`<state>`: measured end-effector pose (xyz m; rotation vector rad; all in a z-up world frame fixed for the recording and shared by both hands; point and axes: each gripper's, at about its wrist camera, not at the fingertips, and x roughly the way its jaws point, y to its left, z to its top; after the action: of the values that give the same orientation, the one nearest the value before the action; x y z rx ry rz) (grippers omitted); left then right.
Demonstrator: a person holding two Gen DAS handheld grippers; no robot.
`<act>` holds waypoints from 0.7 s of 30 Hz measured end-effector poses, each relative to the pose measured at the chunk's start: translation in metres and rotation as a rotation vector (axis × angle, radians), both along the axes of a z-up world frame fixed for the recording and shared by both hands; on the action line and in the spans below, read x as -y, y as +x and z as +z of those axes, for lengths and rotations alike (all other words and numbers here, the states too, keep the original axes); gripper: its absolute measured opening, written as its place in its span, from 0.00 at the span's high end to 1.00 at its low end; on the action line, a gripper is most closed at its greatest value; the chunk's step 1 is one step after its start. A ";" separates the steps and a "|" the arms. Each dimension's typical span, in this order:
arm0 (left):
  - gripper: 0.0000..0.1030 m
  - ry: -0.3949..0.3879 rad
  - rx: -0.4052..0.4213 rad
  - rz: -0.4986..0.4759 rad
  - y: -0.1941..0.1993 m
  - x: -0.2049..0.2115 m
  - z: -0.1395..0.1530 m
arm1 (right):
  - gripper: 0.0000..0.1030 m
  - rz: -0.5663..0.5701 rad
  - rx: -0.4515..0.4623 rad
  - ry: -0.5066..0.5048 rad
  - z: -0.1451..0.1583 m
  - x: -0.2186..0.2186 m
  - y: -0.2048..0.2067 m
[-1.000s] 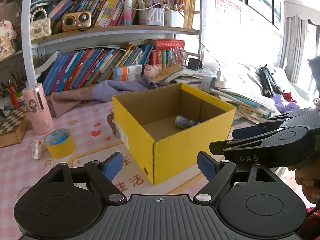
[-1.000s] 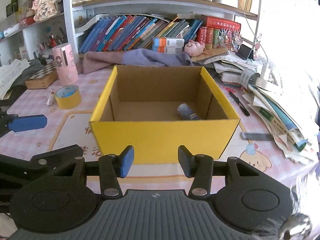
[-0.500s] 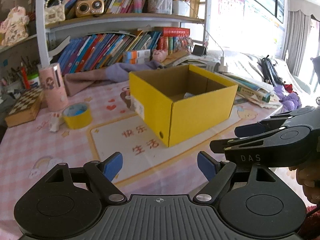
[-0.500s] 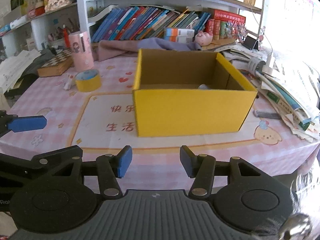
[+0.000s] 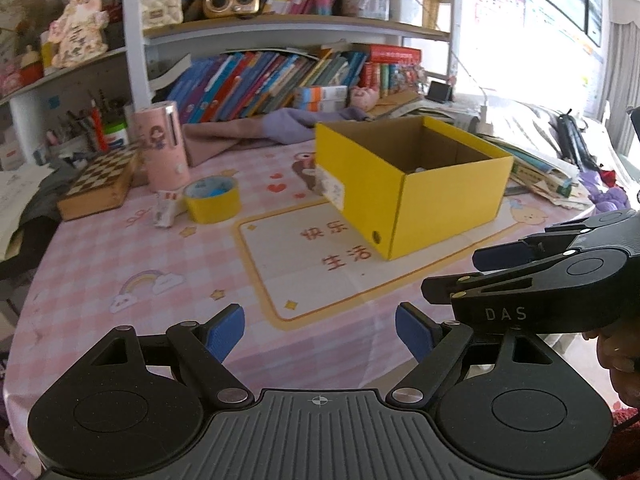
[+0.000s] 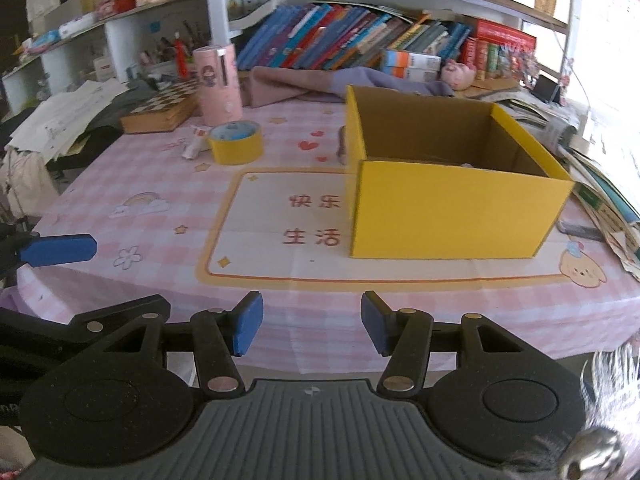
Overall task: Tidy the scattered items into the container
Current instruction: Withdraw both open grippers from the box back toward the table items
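Observation:
An open yellow cardboard box (image 5: pixel 440 204) (image 6: pixel 452 216) stands on the pink checked tablecloth, right of the middle. Only a sliver of a small item (image 6: pixel 466 165) shows over its rim. A yellow tape roll (image 5: pixel 212 200) (image 6: pixel 236 142) and a small white pack (image 5: pixel 166 210) lie to the far left of the box. My left gripper (image 5: pixel 320 330) hovers at the table's front edge, empty, its jaws opening. My right gripper (image 6: pixel 312 324) hangs beside it, jaws narrower but also widening, nothing between them. The left wrist view shows it at the right (image 5: pixel 450 276).
A pink cylinder (image 5: pixel 162 146) and a chessboard box (image 5: pixel 100 184) stand at the back left. Purple cloth (image 5: pixel 280 128) lies behind the box. Stacked papers and books (image 5: pixel 540 176) crowd the right edge, with a dark pen (image 6: pixel 580 229) near them. Bookshelves line the back.
Both grippers have drawn back from the box toward the table's front edge, so the box now looks smaller and farther off. The right jaws have widened a little.

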<state>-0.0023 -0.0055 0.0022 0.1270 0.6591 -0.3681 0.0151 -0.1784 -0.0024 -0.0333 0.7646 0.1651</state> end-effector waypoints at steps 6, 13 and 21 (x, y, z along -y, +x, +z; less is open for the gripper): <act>0.14 0.001 -0.001 0.034 0.000 -0.014 0.000 | 0.48 0.029 -0.002 -0.001 0.000 -0.013 0.005; 0.14 0.003 -0.002 0.083 0.000 -0.032 -0.001 | 0.46 0.074 -0.005 -0.004 -0.001 -0.033 0.012; 0.14 0.004 -0.004 0.158 0.000 -0.054 0.001 | 0.44 0.143 -0.007 -0.010 -0.001 -0.058 0.020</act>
<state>-0.0024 0.0484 0.0027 0.0773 0.6692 -0.2152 0.0349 -0.1203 -0.0035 -0.0974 0.7703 0.2972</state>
